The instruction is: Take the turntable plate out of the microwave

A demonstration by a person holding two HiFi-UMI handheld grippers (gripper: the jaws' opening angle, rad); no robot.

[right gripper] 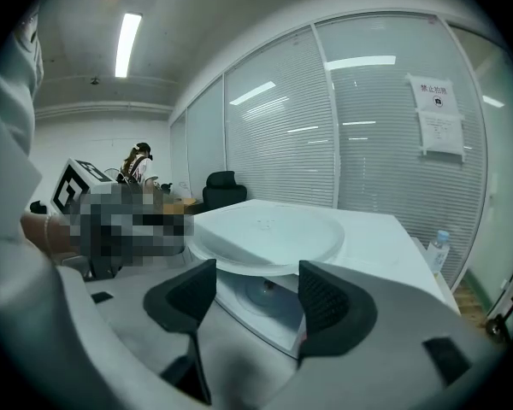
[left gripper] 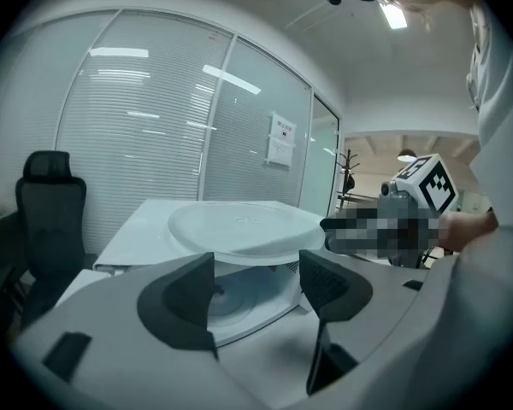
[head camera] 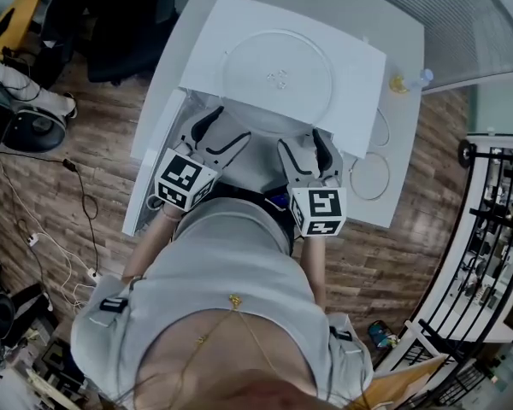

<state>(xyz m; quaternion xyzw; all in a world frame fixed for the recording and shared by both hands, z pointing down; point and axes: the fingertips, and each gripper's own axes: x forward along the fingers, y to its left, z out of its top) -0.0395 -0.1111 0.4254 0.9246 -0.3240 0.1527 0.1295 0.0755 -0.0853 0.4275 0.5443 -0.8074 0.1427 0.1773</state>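
We observe the turntable plate [head camera: 278, 75] lying flat on top of the microwave [head camera: 359, 67], not inside it. Its near rim overhangs the front edge of the housing, above the open cavity. The microwave stands on a white surface [head camera: 402, 32], with its open front facing the person.

Left hand-held gripper [head camera: 227, 131]: we read its jaws as spread apart with nothing between the pads. It sits in front of the cavity, just below the overhanging rim and clear of the plate. In the left gripper view, the plate [left gripper: 244, 229] shows above and beyond the open jaws of this hand-held gripper [left gripper: 256, 272].

Right hand-held gripper [head camera: 303, 143]: its jaws also stand wide open and grip nothing. It is beside the left one, in front of the microwave and near the plate's front rim, but we see no contact. In the right gripper view, the plate [right gripper: 269, 233] lies beyond the gap of this hand-held gripper [right gripper: 256, 276], and a round part on the cavity floor shows below the rim.

Surroundings – a small bottle [head camera: 419, 79] stands on the surface to the right of the microwave, and a black office chair [head camera: 128, 24] stands on the wooden floor [head camera: 94, 152] to the left.
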